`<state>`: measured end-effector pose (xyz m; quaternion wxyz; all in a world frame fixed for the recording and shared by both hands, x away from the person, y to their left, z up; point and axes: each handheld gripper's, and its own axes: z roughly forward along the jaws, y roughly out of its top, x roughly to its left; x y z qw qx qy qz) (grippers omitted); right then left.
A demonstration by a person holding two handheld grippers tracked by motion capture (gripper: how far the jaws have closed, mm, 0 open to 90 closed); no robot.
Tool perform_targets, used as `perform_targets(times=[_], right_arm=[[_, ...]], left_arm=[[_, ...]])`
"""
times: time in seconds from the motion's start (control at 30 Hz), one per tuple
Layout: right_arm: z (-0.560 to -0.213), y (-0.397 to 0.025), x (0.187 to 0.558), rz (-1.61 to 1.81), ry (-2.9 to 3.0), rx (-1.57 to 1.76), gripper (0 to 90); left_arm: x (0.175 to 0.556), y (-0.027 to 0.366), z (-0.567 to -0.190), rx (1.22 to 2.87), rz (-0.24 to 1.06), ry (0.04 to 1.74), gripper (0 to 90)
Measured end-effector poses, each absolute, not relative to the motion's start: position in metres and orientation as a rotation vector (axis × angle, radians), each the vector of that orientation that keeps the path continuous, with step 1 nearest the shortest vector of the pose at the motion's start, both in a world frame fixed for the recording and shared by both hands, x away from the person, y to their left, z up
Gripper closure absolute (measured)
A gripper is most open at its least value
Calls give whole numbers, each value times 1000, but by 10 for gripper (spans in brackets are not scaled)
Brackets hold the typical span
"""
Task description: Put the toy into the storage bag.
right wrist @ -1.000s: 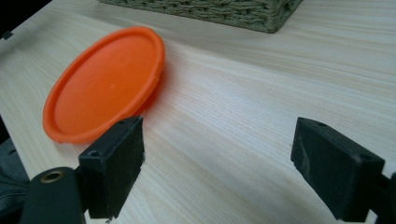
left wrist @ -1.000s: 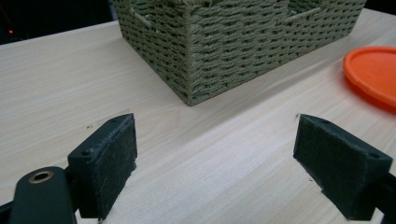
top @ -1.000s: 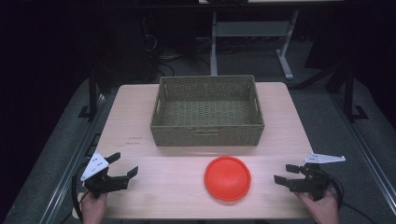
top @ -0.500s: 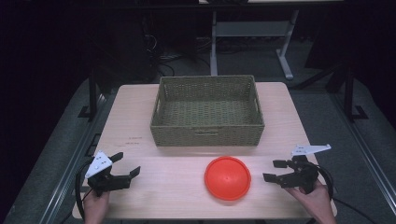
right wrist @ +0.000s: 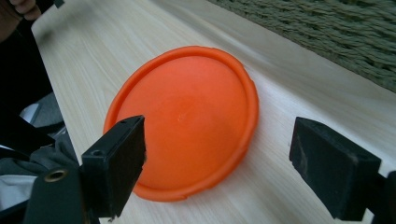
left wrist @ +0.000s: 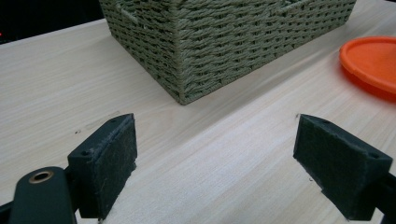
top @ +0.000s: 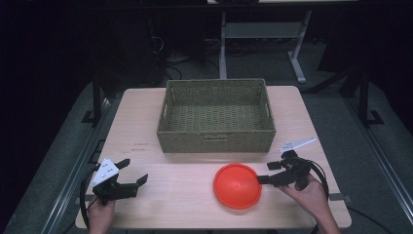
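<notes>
Orange disc lies just beside the open right gripper.

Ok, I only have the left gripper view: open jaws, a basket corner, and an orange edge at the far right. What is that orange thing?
Observer: A round orange disc, lying flat on the table in front of the woven basket.
Operator: Where is the other gripper?
Observer: The right gripper is at the disc's right edge, jaws open and pointed at it; I cannot tell if a jaw touches the rim.
Operator: Anything in the basket?
Observer: The high view shows its woven floor bare.
Operator: And where is mine relative to the disc?
Observer: The left gripper is near the table's front left corner, well apart from the disc.
</notes>
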<state>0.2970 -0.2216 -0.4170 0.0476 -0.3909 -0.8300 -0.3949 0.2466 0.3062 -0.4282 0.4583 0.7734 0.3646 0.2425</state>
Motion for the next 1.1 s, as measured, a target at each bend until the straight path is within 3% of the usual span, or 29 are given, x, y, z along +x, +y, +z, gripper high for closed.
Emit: perform_targets(times=[0.27, 0.63, 1.1], right_arm=[[-423, -197, 318, -1084, -2569, -1177, 199], [-443, -197, 329, -977, -2561, -1202, 243], [-455, -196, 331, -916, -2548, -1167, 381]], left_arm=[[246, 311, -428, 1881, 605, 916, 129], [246, 309, -428, 1888, 608, 918, 129], [243, 309, -426, 1878, 643, 910, 128]])
